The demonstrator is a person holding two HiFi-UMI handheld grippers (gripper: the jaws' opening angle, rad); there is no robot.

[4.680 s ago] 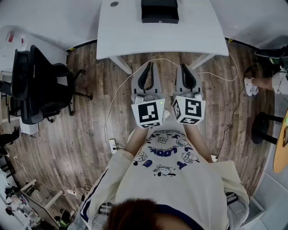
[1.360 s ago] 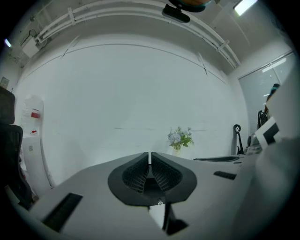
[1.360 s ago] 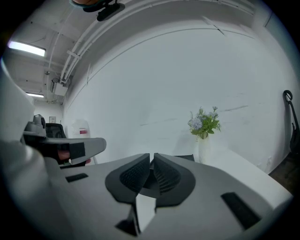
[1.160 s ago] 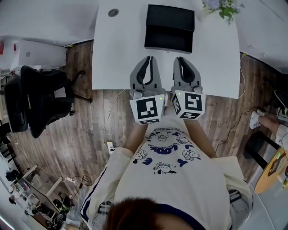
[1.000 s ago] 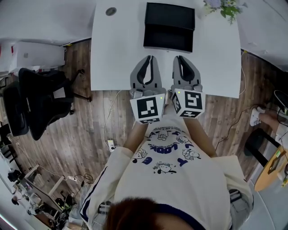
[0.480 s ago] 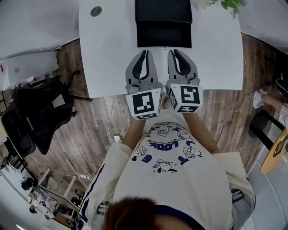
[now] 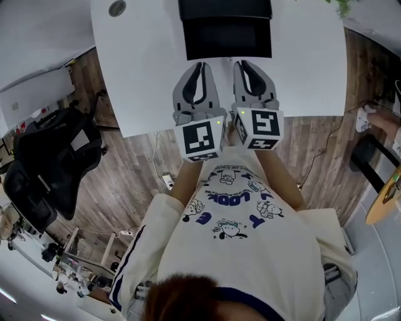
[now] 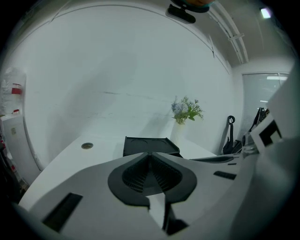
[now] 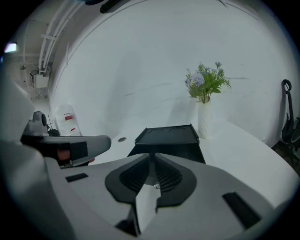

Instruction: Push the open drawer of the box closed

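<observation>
A black box [image 7: 225,7] stands at the far side of the white table [image 7: 135,75], with its open drawer [image 7: 227,39] pulled out toward me. My left gripper [image 7: 200,64] and right gripper [image 7: 242,63] hover side by side over the table, tips just short of the drawer's front. Both are shut with nothing between the jaws. In the left gripper view the box [image 8: 149,145] lies straight beyond the closed tips [image 8: 151,153]. The right gripper view shows the box [image 9: 169,134] and its dark drawer front [image 9: 178,151] close ahead of that gripper [image 9: 153,156].
A white vase of flowers [image 9: 205,117] stands right of the box, also the vase [image 8: 185,115] in the left gripper view. A round cable hole [image 7: 117,8] sits at the table's far left. A black office chair [image 7: 50,163] stands on the wood floor to the left.
I have come closer to the table. Both grippers have moved forward over its top, toward the drawer's front. Their jaws stay shut.
</observation>
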